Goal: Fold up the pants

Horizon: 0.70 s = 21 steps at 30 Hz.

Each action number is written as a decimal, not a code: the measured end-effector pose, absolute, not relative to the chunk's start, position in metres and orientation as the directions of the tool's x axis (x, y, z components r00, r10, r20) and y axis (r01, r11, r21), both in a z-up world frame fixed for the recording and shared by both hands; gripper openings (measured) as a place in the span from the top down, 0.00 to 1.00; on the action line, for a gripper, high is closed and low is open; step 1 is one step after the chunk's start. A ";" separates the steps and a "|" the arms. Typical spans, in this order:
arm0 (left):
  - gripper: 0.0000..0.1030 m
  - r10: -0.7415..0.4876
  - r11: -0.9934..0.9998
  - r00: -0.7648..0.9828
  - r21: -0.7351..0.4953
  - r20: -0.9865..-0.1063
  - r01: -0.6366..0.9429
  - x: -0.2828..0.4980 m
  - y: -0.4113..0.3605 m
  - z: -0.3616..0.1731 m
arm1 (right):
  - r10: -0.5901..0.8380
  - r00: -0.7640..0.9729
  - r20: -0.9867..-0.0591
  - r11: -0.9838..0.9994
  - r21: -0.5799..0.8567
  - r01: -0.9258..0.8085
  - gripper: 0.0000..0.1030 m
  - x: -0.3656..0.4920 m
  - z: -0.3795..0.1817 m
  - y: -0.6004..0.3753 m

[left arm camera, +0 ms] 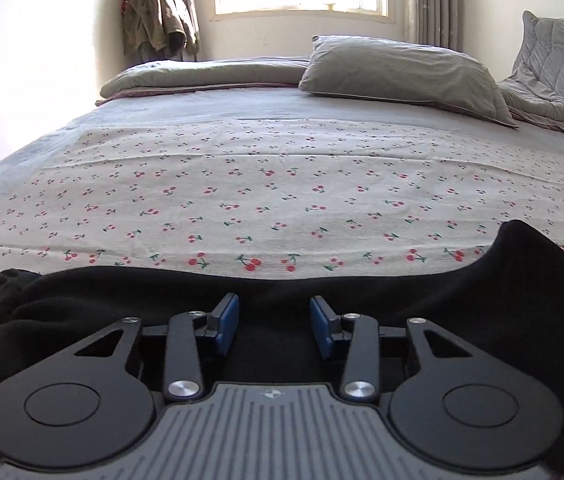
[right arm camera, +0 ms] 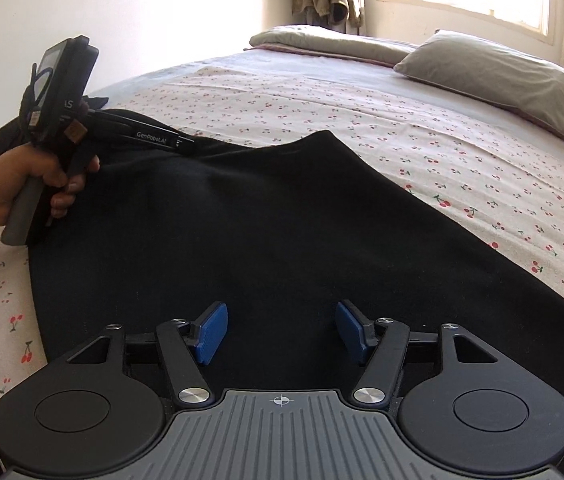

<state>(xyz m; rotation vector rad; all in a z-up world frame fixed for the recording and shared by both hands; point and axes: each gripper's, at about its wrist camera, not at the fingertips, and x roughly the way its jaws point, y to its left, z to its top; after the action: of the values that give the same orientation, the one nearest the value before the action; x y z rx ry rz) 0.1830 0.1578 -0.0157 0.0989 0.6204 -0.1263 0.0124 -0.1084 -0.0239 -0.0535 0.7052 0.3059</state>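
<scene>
Black pants [right arm camera: 273,216] across the lower frame in both views, plain, no pattern. White bedspread [left arm camera: 265,184] in mid frame, strewn with small red cherries on green stems. Plain grey-blue sheet [left arm camera: 217,106] beyond it. Grey-beige pillow [left arm camera: 398,70] at upper right, with a thin pale edge. Folded quilt [left arm camera: 201,74] at upper centre-left, grey-beige over a dull pink border. Khaki jacket [left arm camera: 157,16] at upper left, red polka-dot cloth behind it. Grey patterned curtains [left arm camera: 430,0] beside the bright window. Black gripper linkages at the bottom, blue pads [left arm camera: 229,320], ribbed grey base.
</scene>
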 end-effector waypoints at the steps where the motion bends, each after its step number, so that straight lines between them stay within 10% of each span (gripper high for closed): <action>1: 0.69 -0.065 0.991 0.816 0.058 -0.574 0.121 0.185 0.163 -0.014 | 0.257 0.722 -0.642 0.954 0.049 -0.296 0.40 0.012 -0.024 -0.108; 7: 0.72 0.079 0.996 0.837 0.067 -0.542 -0.051 0.190 0.192 -0.002 | 0.235 0.743 -0.626 0.961 0.035 -0.275 0.32 0.007 -0.022 -0.115; 11: 0.41 0.018 0.999 0.848 0.053 -0.529 0.011 0.167 0.178 0.013 | 0.179 0.752 -0.634 0.975 0.012 -0.222 0.28 -0.007 -0.013 -0.129; 21: 0.18 -0.192 0.981 0.778 -0.114 -0.598 0.154 0.112 0.141 0.034 | 0.028 0.747 -0.665 0.996 0.078 0.033 0.20 -0.049 0.009 -0.195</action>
<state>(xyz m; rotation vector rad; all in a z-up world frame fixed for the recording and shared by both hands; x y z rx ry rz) 0.1116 0.1413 0.0336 -0.0595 0.6532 -0.1871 -0.0493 -0.1951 0.0089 0.0869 0.7282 -0.0025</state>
